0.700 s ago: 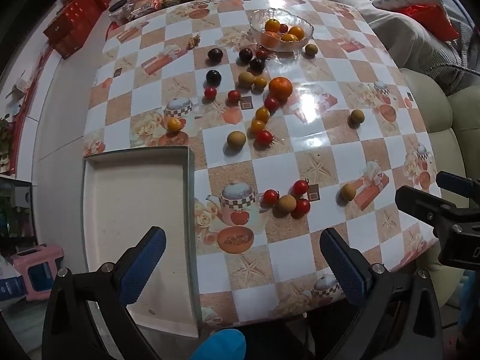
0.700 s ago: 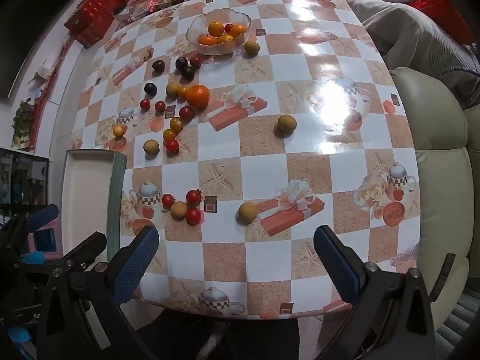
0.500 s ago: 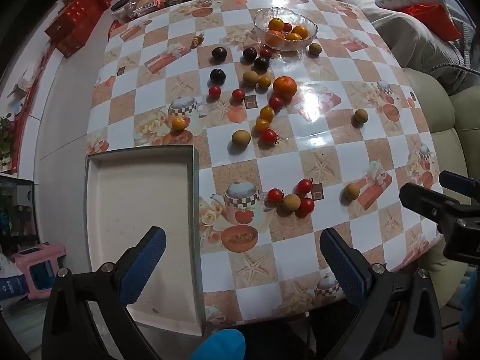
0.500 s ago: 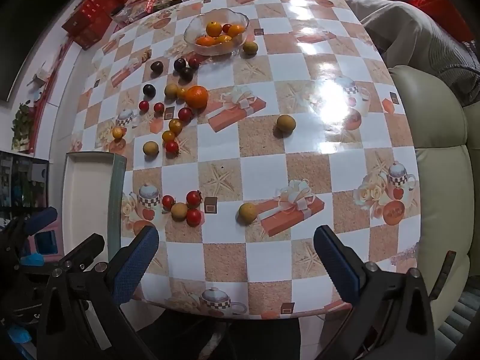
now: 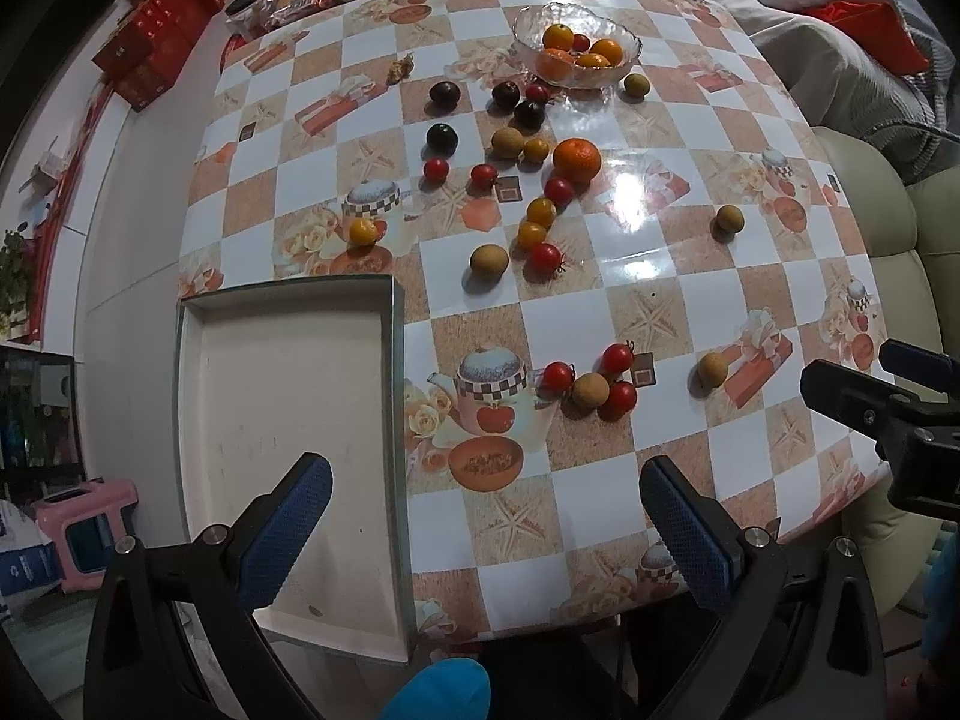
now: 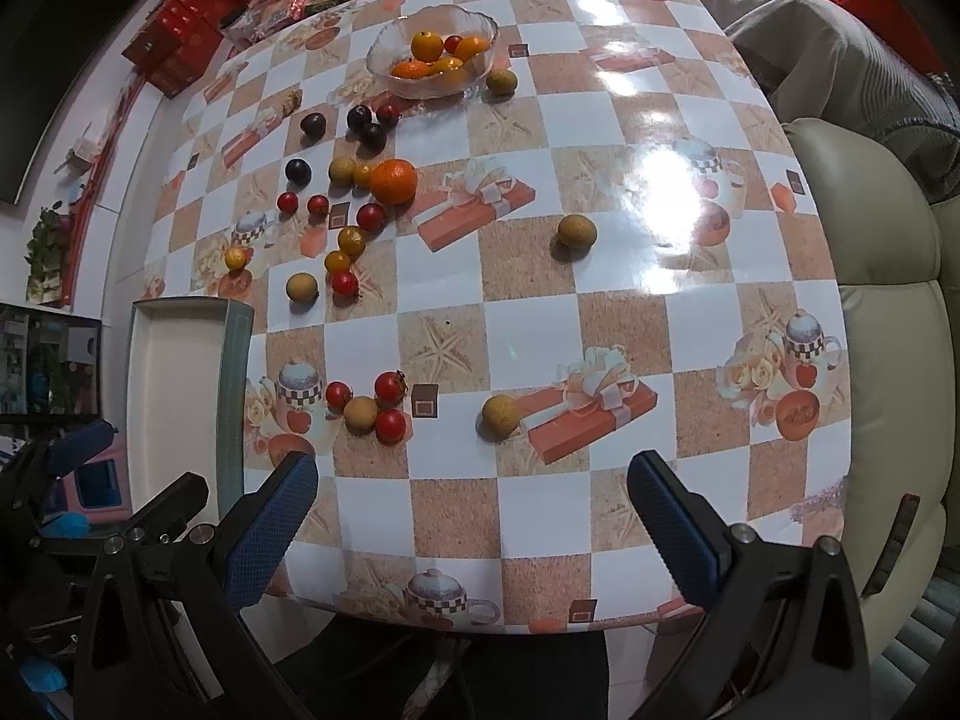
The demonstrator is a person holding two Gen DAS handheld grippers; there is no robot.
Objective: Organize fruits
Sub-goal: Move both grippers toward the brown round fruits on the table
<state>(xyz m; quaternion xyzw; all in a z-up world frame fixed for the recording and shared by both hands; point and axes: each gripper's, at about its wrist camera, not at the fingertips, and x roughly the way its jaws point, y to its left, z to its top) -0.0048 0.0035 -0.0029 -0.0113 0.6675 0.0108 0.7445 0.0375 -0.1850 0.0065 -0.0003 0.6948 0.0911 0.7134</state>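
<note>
left wrist: tray now nearer

A home living room: patterned oilcloth table beside a sofa (cream leather).

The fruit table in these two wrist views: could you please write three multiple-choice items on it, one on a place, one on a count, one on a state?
1. Where does the white tray sit?
A. At the table's left edge
B. Beside the glass bowl
C. On the sofa

2. How many red tomatoes touch or flank the nearest brown fruit?
A. One
B. Three
C. Five

3. What state is the left gripper in?
A. Shut on a tomato
B. Shut on nothing
C. Open, holding nothing

Answers:
1. A, it overhangs the left edge, far from the glass bowl.
2. B, three cluster round it.
3. C, its fingers stand wide apart above the table.
</note>
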